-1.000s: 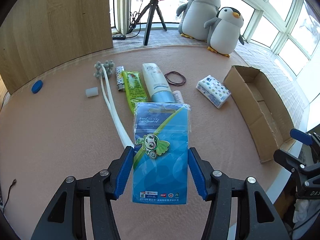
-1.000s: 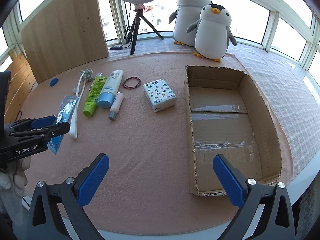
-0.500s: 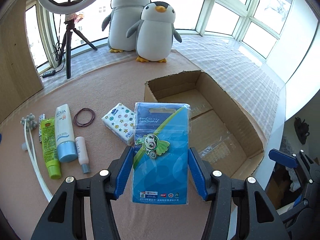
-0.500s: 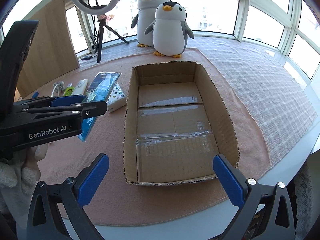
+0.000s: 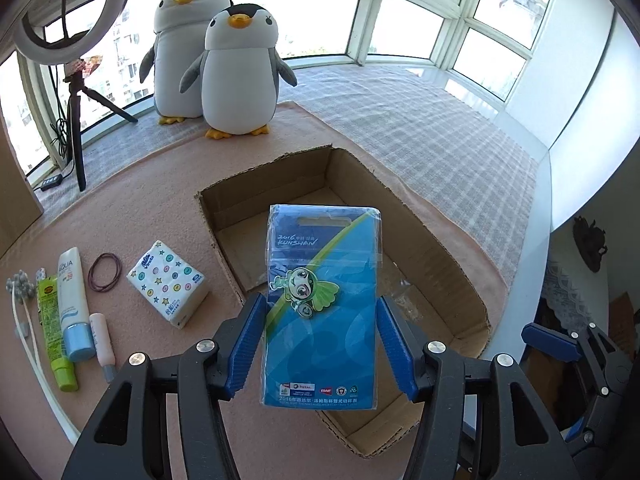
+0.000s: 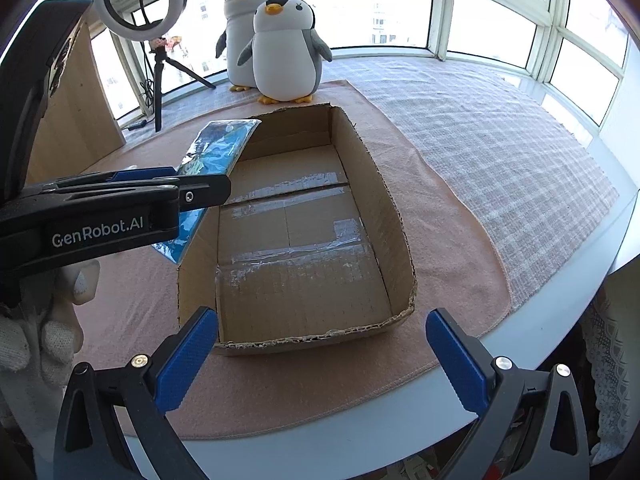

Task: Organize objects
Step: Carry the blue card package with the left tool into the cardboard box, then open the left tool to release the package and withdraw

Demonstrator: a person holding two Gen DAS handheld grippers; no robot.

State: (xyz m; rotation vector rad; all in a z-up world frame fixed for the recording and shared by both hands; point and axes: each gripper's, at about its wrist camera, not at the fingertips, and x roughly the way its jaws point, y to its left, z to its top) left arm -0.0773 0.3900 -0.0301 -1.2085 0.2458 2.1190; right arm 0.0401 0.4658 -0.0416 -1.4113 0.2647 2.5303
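Cardboard box (image 5: 440, 240) fills mid-frame, open-topped, two penguins (image 5: 236, 72) behind it — tissues (image 5: 168, 282), tubes (image 5: 72, 300) and a band (image 5: 105, 272) lie at left. The left gripper (image 5: 320, 340) clamps the blue packet (image 5: 322, 304) over the box's near-left rim, long axis pointing away. The right gripper (image 6: 320, 356) gapes wide, holding nothing.

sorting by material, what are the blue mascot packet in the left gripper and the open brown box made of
Blue mascot packet: seemingly printed card inside a glossy clear plastic sleeve, which glints and crinkles at its edges. Open brown box: matte corrugated cardboard, with ragged fluted rims and shiny clear tape across the floor.
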